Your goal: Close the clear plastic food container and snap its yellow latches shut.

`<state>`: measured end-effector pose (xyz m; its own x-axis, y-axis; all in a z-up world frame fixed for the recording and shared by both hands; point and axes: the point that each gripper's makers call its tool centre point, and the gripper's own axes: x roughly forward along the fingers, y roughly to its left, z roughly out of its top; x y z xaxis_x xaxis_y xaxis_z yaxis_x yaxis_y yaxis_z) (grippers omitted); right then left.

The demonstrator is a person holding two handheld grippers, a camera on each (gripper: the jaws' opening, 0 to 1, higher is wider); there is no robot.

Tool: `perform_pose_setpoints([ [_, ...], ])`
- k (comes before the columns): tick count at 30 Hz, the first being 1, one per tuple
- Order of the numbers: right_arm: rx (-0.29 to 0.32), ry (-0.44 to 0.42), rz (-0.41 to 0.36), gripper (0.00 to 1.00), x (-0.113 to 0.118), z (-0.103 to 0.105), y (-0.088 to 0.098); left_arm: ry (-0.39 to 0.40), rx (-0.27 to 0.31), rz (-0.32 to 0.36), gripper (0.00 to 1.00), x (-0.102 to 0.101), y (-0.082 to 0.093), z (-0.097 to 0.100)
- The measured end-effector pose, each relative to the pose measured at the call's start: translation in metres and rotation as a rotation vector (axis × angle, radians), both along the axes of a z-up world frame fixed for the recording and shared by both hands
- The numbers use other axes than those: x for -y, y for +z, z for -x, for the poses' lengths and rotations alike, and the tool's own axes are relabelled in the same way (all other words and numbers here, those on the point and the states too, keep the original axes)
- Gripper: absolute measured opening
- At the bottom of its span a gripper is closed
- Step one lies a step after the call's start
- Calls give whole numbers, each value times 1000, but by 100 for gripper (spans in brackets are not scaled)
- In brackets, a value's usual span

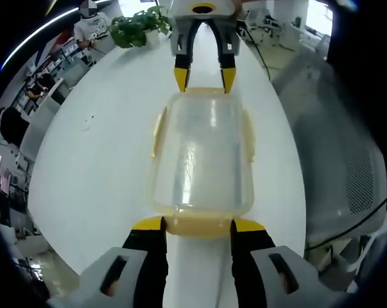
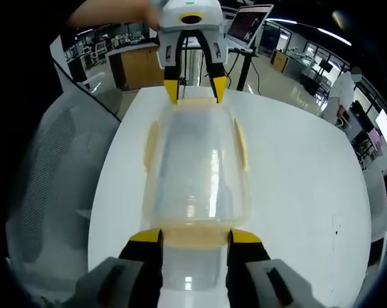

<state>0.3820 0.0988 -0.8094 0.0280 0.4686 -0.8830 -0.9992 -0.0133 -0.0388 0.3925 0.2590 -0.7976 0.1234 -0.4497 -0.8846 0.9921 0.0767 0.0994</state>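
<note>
Clear container (image 1: 201,154) sits lid-on in the middle of a white table (image 1: 90,167). Left gripper (image 1: 197,224) is spread at its 6 o'clock end, 2 jaws either side of the yellow end latch (image 1: 197,225); right gripper (image 1: 205,78) is spread at 12. Potted plant (image 1: 137,27) at 11, mesh chair (image 1: 337,160) at 3, open office behind.

A long white table (image 1: 103,167) runs through an open-plan office. In the left gripper view, a green potted plant (image 1: 138,27) stands at the table's 11 o'clock end, a grey mesh chair (image 1: 347,173) waits at 3 o'clock, and desks line the 9 o'clock side. In the right gripper view, a laptop screen (image 2: 248,22) glows at 1 o'clock beneath ceiling strip lights (image 2: 347,35).
</note>
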Motion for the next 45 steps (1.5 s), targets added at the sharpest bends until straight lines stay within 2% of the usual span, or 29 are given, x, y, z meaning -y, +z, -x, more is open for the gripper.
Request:
perform_pose_setpoints([
  [29, 5, 0, 1, 36, 30, 6, 0, 2, 9, 1, 35, 31, 2, 7],
  [45, -2, 17, 8, 36, 42, 9, -1, 14, -8, -5, 35, 42, 2, 11],
])
